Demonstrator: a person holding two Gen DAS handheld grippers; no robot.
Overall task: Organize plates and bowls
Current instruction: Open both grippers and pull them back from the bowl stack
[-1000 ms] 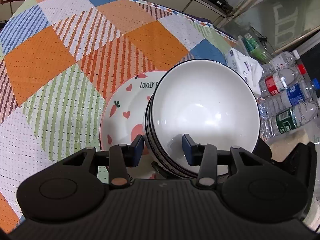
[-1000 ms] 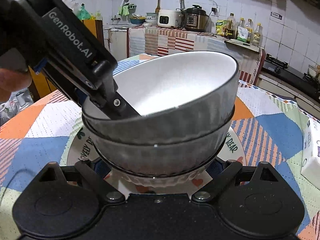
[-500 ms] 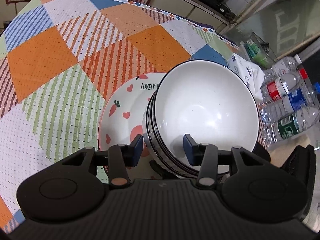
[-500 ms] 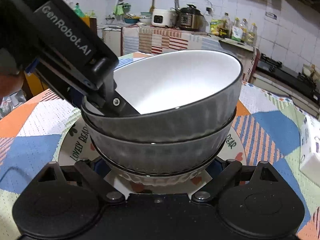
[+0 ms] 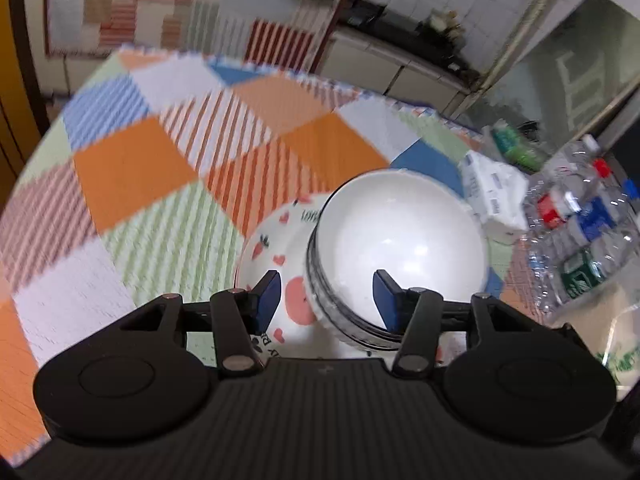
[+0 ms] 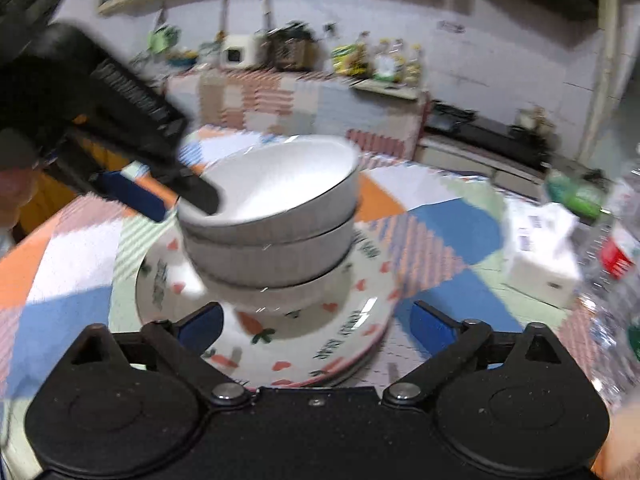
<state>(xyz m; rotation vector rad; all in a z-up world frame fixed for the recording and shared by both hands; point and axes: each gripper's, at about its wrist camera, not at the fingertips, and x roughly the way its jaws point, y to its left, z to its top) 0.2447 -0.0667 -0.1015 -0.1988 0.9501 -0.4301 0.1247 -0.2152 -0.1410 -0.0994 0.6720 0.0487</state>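
Stacked bowls (image 6: pixel 272 216) sit on the carrot-print plates (image 6: pixel 304 340). Left hand-held gripper (image 5: pixel 326 296) is opening, straddling the top bowl's rim, seemingly not touching; right hand-held gripper (image 6: pixel 314 322) is opening wide, empty.

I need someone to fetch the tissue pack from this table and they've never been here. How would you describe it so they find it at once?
Start at the round table with the patchwork cloth and find the bowls stacked on the cartoon plate. Towards the edge crowded with water bottles lies the tissue pack. It is the only soft white rectangular packet there; everything beside it is clear plastic or round crockery.
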